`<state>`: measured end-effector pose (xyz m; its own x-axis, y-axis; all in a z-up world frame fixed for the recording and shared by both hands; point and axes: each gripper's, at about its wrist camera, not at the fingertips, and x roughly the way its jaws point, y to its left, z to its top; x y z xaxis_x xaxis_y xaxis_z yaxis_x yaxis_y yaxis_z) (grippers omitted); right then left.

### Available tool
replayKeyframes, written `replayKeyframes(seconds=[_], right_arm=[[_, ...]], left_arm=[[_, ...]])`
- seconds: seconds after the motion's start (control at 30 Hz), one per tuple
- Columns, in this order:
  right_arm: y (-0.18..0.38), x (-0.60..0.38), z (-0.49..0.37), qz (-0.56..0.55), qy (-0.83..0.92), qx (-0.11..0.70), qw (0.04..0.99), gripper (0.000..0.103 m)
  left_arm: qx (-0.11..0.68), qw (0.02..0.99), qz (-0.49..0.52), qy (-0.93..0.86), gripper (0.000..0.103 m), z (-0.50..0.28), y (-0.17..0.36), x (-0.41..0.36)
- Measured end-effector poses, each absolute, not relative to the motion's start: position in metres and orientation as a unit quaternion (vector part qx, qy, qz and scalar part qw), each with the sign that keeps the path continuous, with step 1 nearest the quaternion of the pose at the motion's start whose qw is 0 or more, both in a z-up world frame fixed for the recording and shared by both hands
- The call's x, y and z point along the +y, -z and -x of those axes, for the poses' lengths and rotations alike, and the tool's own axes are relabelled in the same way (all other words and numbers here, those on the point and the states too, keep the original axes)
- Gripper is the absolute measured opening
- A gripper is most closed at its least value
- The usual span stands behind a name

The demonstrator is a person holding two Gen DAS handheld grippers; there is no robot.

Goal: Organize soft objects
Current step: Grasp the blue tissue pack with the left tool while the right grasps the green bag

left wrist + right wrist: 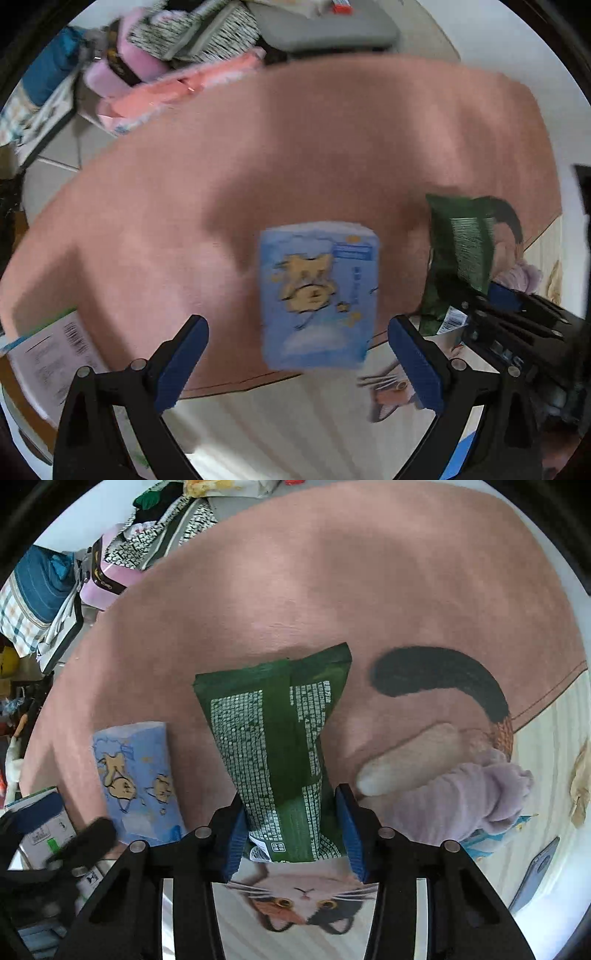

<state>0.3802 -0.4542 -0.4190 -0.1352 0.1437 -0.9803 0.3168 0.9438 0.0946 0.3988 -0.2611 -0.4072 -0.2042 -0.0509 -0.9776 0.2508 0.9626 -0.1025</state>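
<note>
A blue tissue pack with a cartoon print [319, 295] lies on the pink rug [295, 147], just ahead of my left gripper [299, 354], which is open and empty. It also shows in the right wrist view [138, 775]. My right gripper [291, 834] is shut on the near end of a green packet with white print [277, 731], which points away from me over the rug [332, 572]. The green packet [461, 254] and the right gripper [517, 321] also show at the right of the left wrist view. A lilac fluffy sock [465, 797] lies to the right.
A pile of bags, pink cloths and patterned fabric [166, 55] sits beyond the rug's far left edge. A white box with a barcode [55, 354] lies at the near left. A phone [535, 871] lies at the right. A cat picture [303, 897] is printed on the mat below.
</note>
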Motion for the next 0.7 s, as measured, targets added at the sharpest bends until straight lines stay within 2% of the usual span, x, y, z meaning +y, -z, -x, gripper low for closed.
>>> replayKeyframes(seconds=[0.07, 0.23, 0.47, 0.57, 0.6, 0.63, 0.7], right_arm=[[0.422, -0.463, -0.381, -0.154, 0.066, 0.754, 0.636, 0.052], [0.438, -0.482, -0.384, -0.157, 0.075, 0.765, 0.62, 0.053], [0.444, -0.486, -0.393, -0.135, 0.078, 0.772, 0.616, 0.055], [0.443, -0.477, -0.395, -0.123, 0.085, 0.773, 0.617, 0.055], [0.444, -0.475, -0.395, -0.117, 0.088, 0.773, 0.618, 0.054], [0.444, -0.47, -0.396, -0.107, 0.094, 0.772, 0.619, 0.053], [0.443, -0.46, -0.395, -0.106, 0.099, 0.769, 0.623, 0.041]], left_arm=[[0.777, 0.612, -0.079, 0.124, 0.098, -0.399, 0.425, -0.273], [0.789, 0.596, -0.1, 0.11, 0.098, -0.403, 0.455, -0.281], [0.767, 0.621, -0.129, 0.099, 0.095, -0.403, 0.451, -0.287], [0.758, 0.631, -0.13, 0.103, 0.081, -0.403, 0.444, -0.287], [0.755, 0.634, -0.13, 0.104, 0.068, -0.4, 0.442, -0.285], [0.752, 0.637, -0.131, 0.107, 0.05, -0.398, 0.436, -0.284], [0.751, 0.639, -0.123, 0.109, 0.039, -0.399, 0.429, -0.282]])
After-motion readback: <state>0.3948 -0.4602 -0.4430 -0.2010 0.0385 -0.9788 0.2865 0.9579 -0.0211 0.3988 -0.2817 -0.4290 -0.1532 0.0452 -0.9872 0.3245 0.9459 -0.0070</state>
